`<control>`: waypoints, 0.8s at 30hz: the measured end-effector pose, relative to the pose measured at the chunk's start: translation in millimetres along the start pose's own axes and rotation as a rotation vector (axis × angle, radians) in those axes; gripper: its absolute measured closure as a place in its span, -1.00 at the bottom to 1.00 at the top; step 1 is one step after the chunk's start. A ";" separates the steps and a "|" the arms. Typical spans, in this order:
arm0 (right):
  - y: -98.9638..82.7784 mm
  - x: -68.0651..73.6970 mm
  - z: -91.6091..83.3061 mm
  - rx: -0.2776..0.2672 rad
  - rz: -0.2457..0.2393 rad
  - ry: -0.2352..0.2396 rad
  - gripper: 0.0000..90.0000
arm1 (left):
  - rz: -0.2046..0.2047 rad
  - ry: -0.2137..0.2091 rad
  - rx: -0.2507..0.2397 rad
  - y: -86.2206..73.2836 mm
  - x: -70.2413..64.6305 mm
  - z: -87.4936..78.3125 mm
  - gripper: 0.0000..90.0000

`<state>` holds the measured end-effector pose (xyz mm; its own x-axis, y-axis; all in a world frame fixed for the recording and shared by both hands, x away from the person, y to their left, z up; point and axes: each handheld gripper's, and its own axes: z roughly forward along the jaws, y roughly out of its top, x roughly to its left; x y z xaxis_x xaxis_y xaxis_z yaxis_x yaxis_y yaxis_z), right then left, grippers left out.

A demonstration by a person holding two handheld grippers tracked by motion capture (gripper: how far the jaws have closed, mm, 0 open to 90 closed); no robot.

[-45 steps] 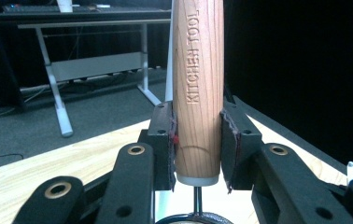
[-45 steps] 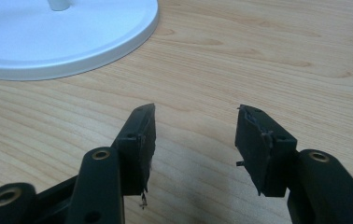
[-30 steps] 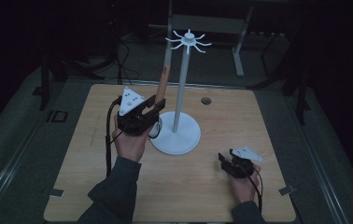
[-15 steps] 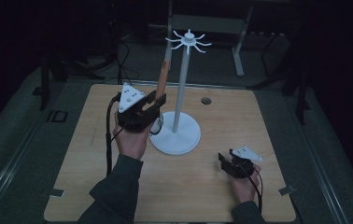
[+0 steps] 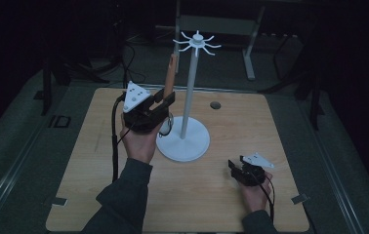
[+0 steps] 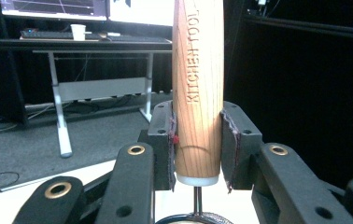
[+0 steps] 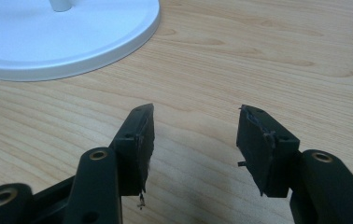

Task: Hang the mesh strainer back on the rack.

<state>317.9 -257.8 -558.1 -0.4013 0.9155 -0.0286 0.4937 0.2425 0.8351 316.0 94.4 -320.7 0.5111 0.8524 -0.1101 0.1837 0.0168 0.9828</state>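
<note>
The bench (image 5: 99,195) carries a white stand (image 5: 188,97) at the centre of the frame. Left of its pole, the left gripper (image 5: 165,100) clamps an upright wooden-handled kitchen tool (image 6: 198,88). To hang it, I judge, lift slowly, keeping it vertical. The right gripper (image 7: 195,135) rests spread and empty at lower right.

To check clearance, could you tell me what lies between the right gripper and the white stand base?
Only bare wooden table separates the right gripper from the stand base, per the right gripper view.
</note>
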 end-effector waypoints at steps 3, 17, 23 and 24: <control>0.0 -0.2 0.1 -0.001 -0.001 0.000 0.02 | -0.001 0.003 -0.004 2.0 -0.4 0.9 0.54; 0.1 -0.3 0.1 -0.002 0.003 0.004 0.02 | 0.009 0.028 -0.018 15.5 1.3 6.8 0.54; 0.0 -0.3 -0.1 -0.003 0.004 0.003 0.02 | 0.016 0.037 -0.015 17.7 0.4 11.0 0.54; 0.0 -0.4 -0.1 -0.004 0.004 0.003 0.02 | 0.016 0.037 -0.015 18.1 0.3 11.5 0.54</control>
<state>318.0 -258.1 -558.1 -0.4020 0.9153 -0.0236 0.4925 0.2379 0.8372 329.1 88.9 -304.7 0.4823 0.8715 -0.0890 0.1628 0.0107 0.9866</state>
